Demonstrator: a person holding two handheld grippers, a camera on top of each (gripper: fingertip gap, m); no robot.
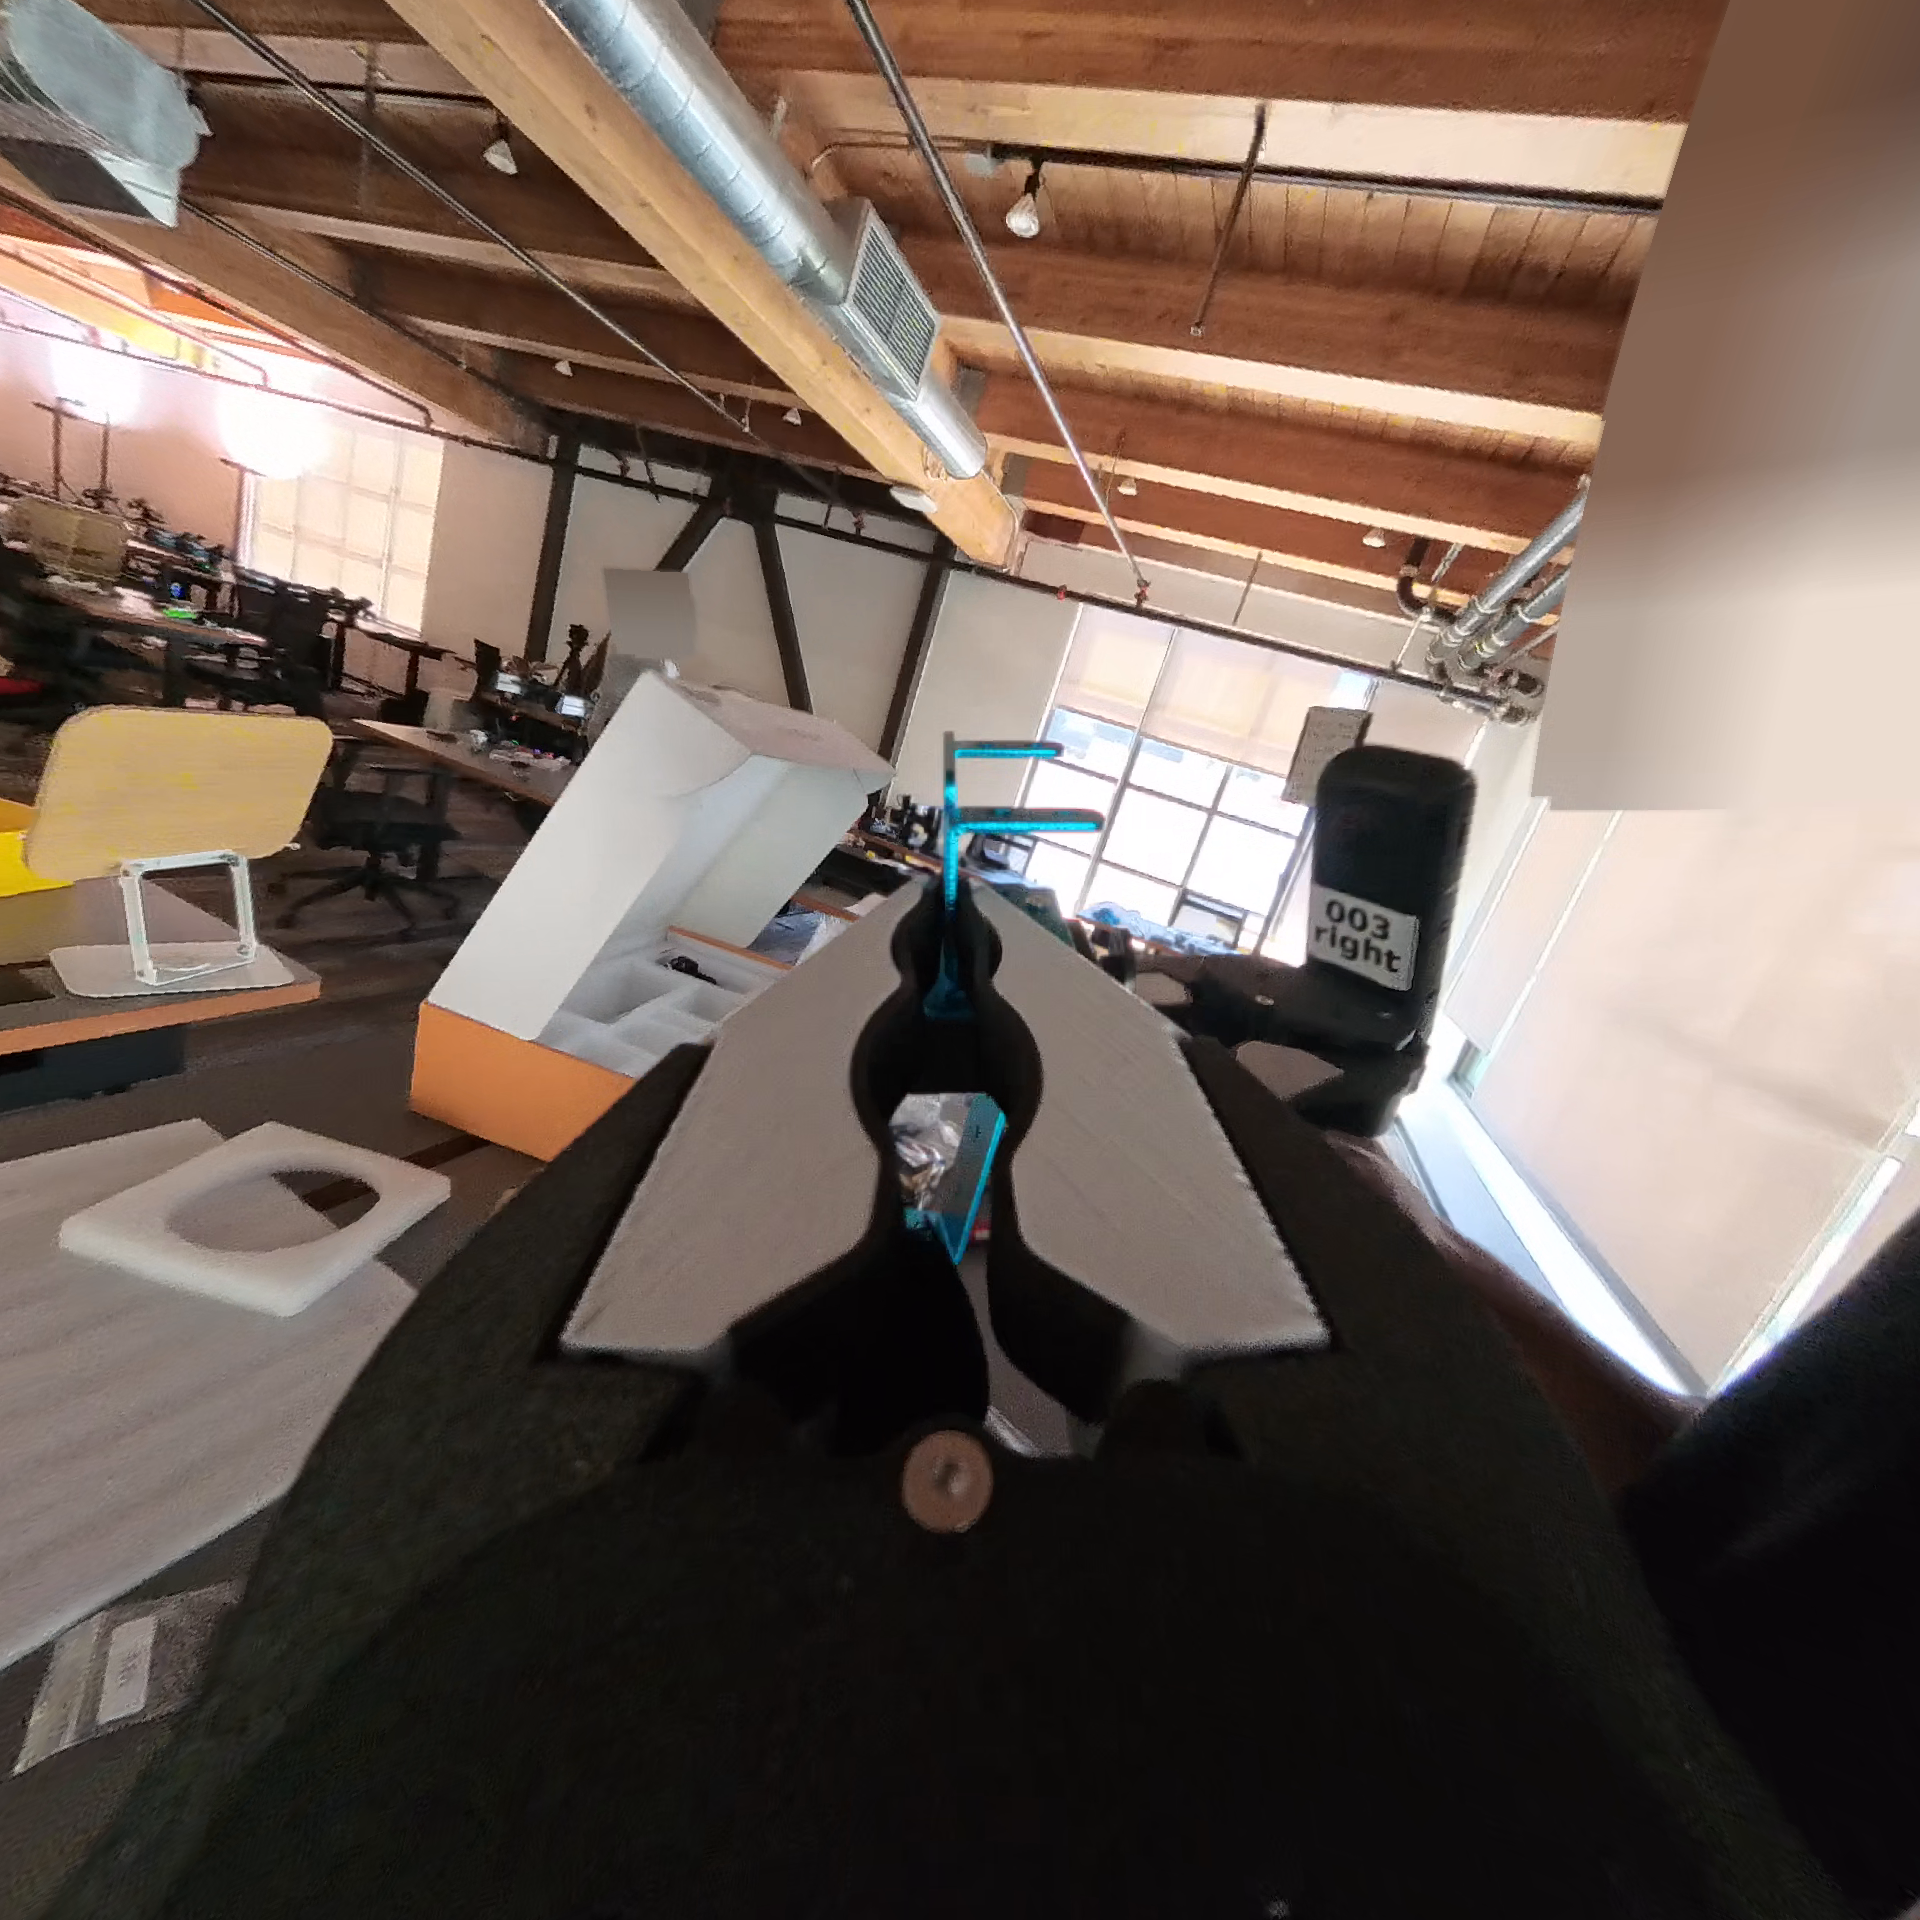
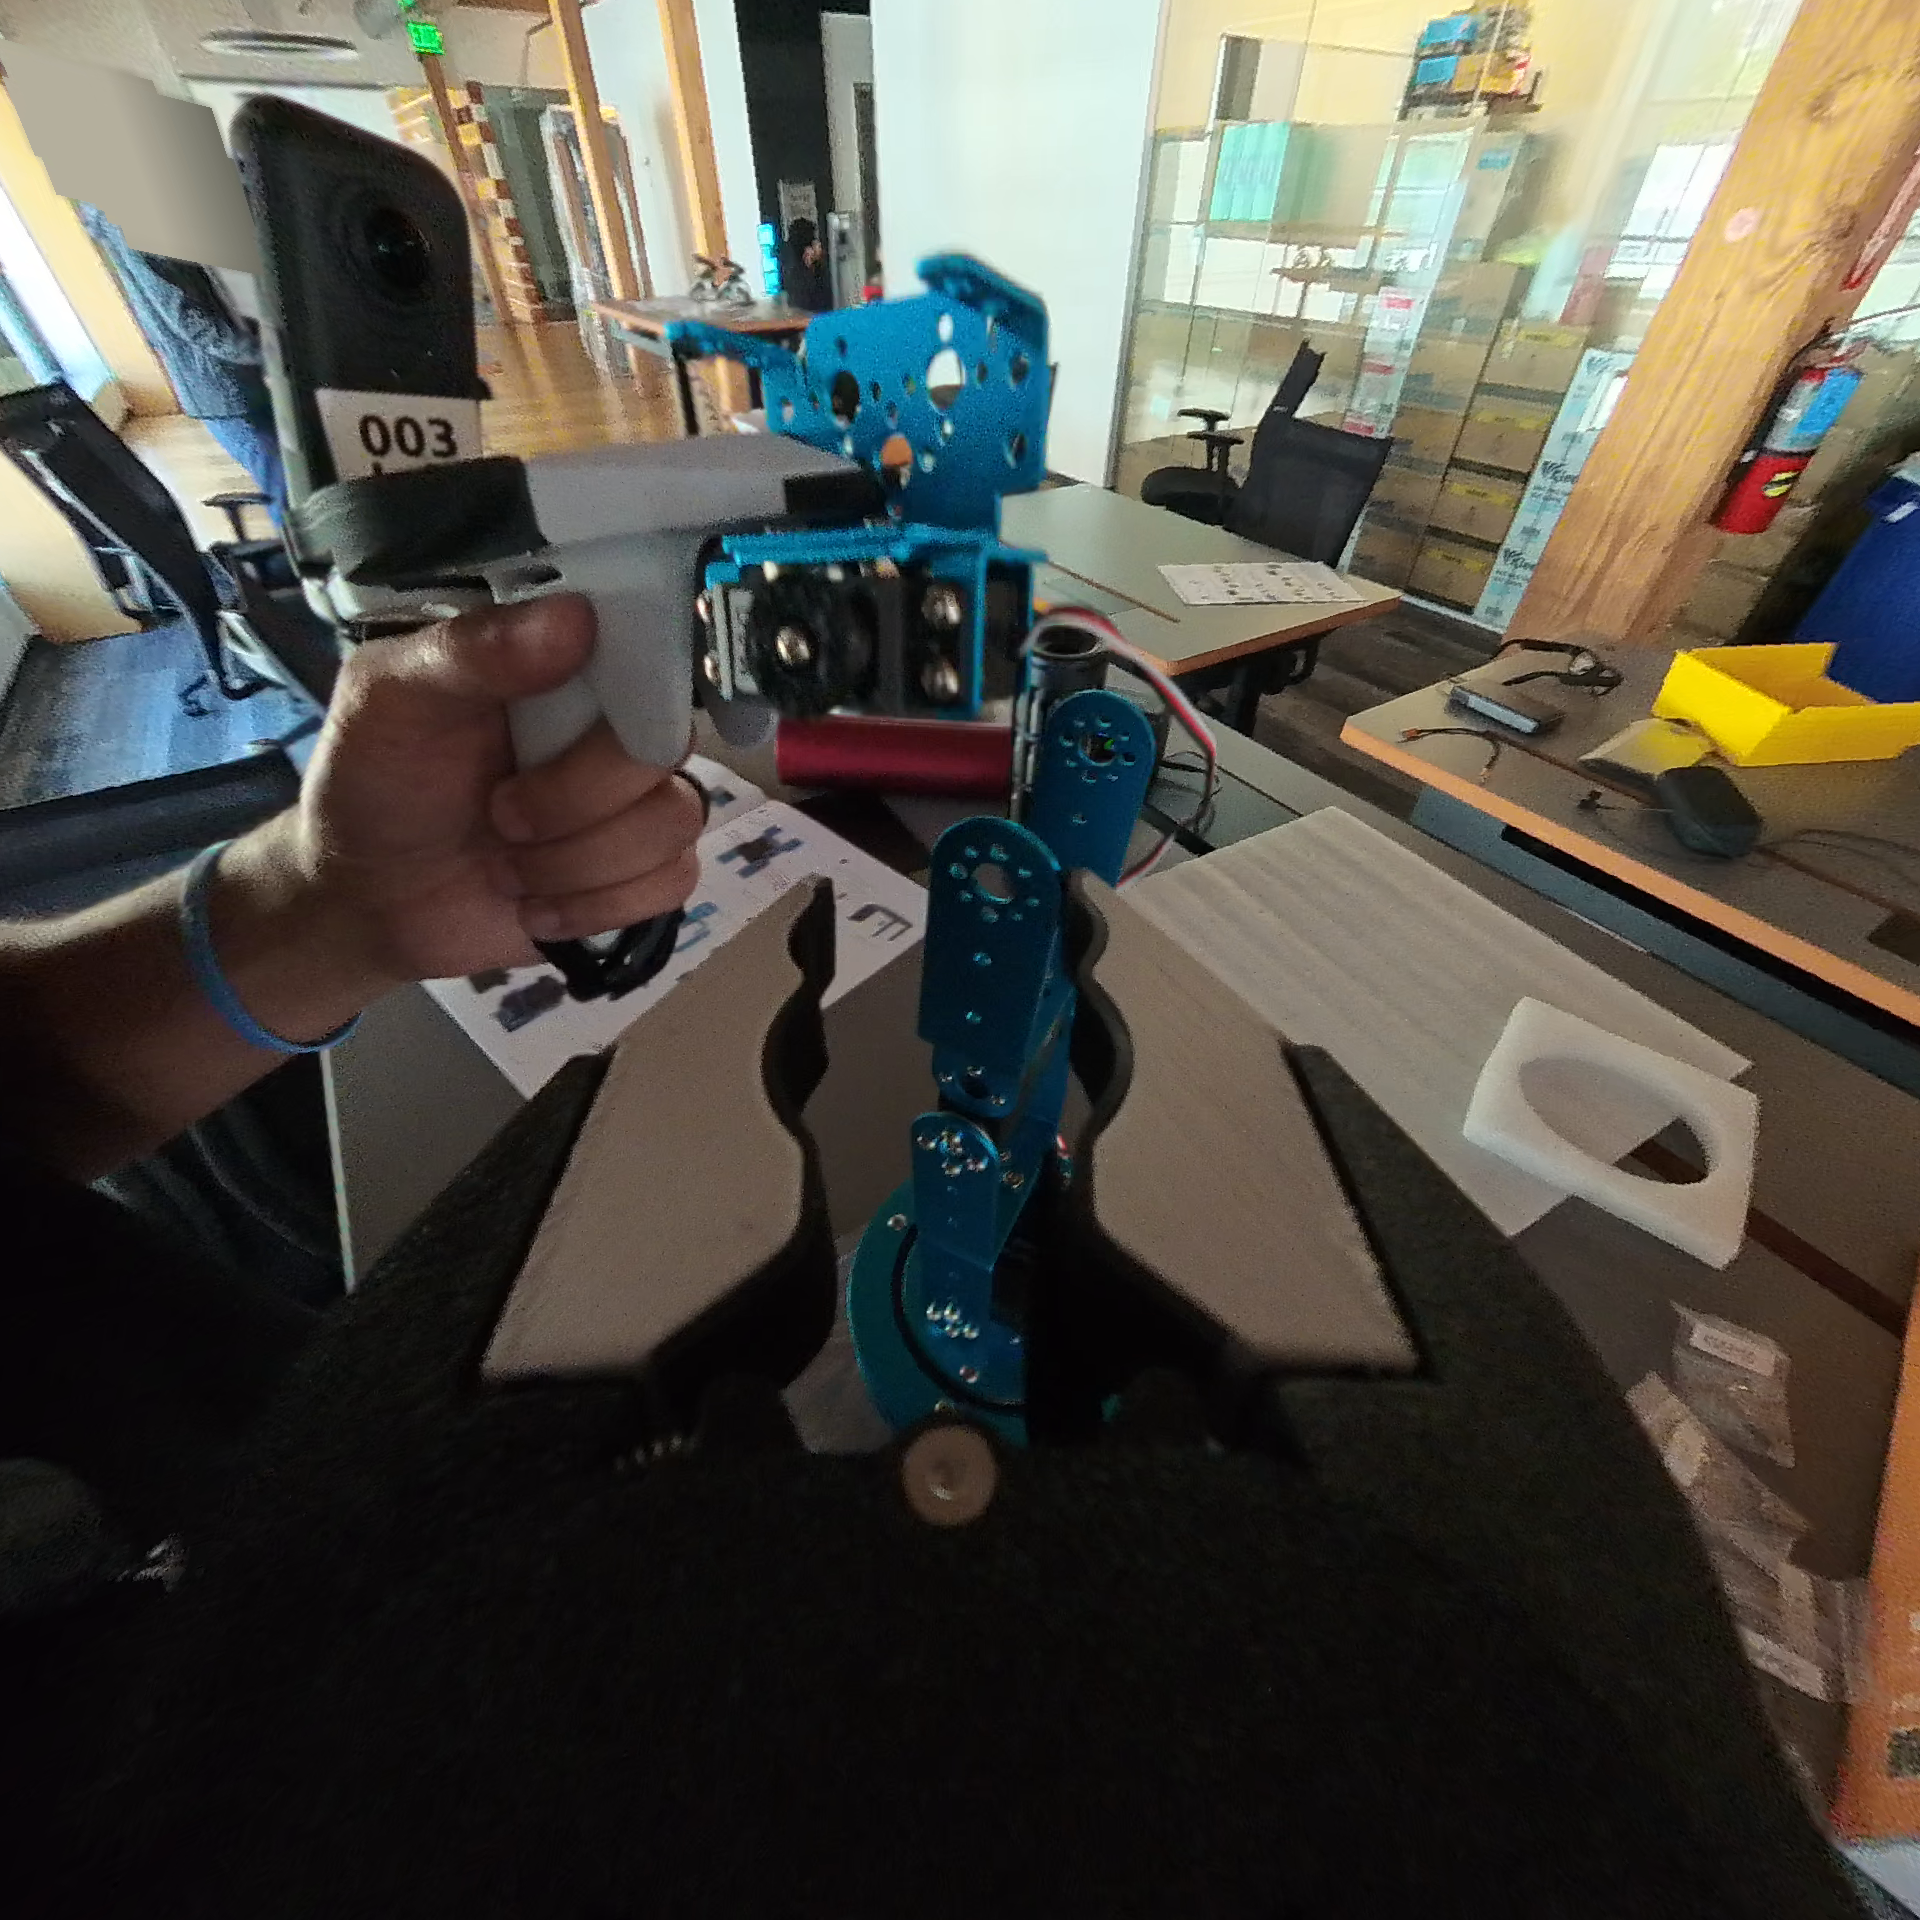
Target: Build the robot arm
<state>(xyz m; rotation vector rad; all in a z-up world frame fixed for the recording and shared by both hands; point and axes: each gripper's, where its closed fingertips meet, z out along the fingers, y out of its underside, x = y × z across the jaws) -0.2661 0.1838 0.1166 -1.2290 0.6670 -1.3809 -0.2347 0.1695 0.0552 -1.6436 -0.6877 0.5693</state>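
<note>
A blue perforated metal robot arm (image 2: 987,977) runs up from a round base disc (image 2: 935,1340) to a servo block (image 2: 862,634) and a top plate (image 2: 914,395). My left gripper (image 1: 951,914) is shut on the edge of that top plate (image 1: 951,821). It also shows in the right wrist view (image 2: 831,488), held by a hand (image 2: 468,810). My right gripper (image 2: 951,904) straddles a lower link of the arm. The right pad (image 2: 1195,1091) touches the link and a gap shows at the left pad (image 2: 686,1122). The right gripper's black camera body (image 1: 1387,862) shows in the left wrist view.
An open white box with an orange base (image 1: 665,831) stands behind. A white foam piece with a hole (image 2: 1621,1132) lies on a foam sheet (image 2: 1351,935). A printed sheet (image 2: 769,862), a red cylinder (image 2: 894,753), small bags (image 2: 1725,1382) and a yellow tray (image 2: 1787,701) are around. My right fingertips sit around 7 cm from my left ones.
</note>
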